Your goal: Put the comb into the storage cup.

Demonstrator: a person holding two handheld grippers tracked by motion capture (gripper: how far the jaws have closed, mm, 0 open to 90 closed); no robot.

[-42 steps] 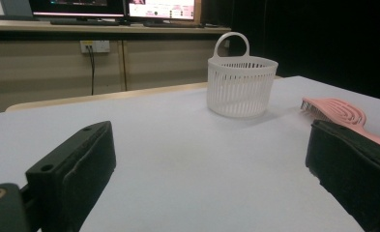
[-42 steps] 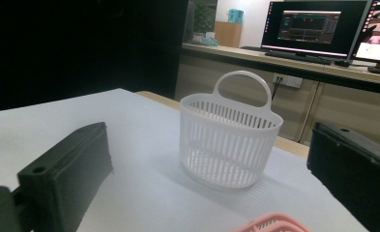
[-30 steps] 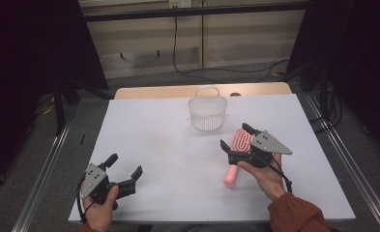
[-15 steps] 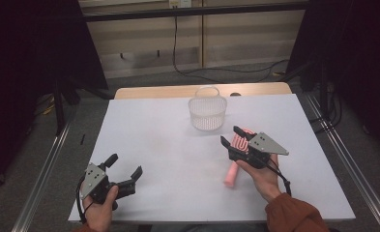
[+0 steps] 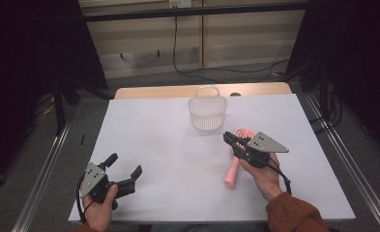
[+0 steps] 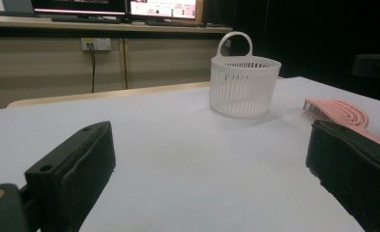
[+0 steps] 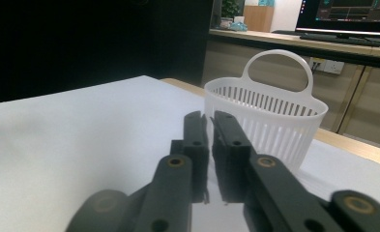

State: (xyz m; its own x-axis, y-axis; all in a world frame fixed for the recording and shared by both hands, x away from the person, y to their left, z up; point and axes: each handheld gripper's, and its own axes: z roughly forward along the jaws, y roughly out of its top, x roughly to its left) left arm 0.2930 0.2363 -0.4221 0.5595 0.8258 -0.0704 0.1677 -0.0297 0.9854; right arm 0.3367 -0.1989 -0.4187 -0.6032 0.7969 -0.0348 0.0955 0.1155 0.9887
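Here, on the white table (image 5: 168,145): a pink brush (image 5: 232,174), lying flat right of centre, head toward the basket (image 5: 207,113), handle toward the near edge. Basket upright near the far edge, handle up, apart from the brush head.

Right gripper (image 5: 227,137) held low over the brush, crossing its upper part, tips pointing left and toward the basket. Jaws just closing, now pressed almost together, a thin slit left. In the right gripper view, right gripper (image 7: 209,118) aimed at the basket (image 7: 270,121), no pink seen between the jaws. Cannot tell whether touching the brush beneath.

Left gripper (image 5: 124,164) at the near left corner, well apart from both things, jaws spread wide, nothing between them. In the left gripper view, left gripper (image 6: 209,145) low over the table, basket (image 6: 244,87) ahead, brush (image 6: 340,111) at right, just beyond the right-hand jaw.
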